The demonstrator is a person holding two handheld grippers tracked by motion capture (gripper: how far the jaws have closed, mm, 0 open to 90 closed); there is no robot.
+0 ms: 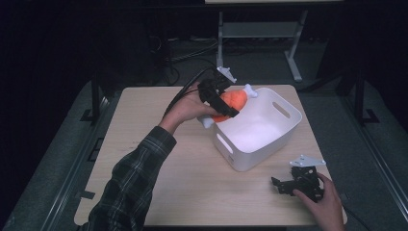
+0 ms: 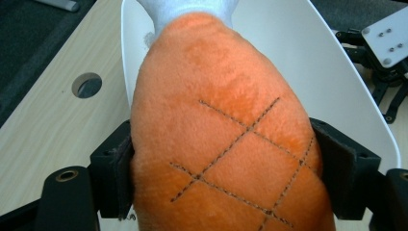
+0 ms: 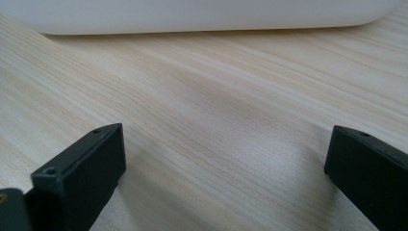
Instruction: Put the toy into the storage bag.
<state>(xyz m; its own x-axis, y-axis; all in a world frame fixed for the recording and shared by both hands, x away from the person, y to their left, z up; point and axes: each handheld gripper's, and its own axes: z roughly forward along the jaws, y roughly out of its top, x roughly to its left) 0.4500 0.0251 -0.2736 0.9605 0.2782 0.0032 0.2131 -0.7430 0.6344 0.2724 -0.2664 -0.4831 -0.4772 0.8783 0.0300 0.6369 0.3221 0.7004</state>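
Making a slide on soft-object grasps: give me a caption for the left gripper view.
Left gripper clamps an orange plush drumstick over the white bin.

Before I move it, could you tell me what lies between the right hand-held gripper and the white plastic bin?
Only bare light wooden tabletop, in the right gripper view.

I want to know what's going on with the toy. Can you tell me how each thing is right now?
Orange plush drumstick: held up over the bin's rim, squeezed on both sides.
Left tool: shut on the drumstick, raised over the table.
White bin: upright on the table, nothing visible inside.
Right tool: open, nothing between its jaws, low by the table's near right corner.
Wooden table: bears the bin.
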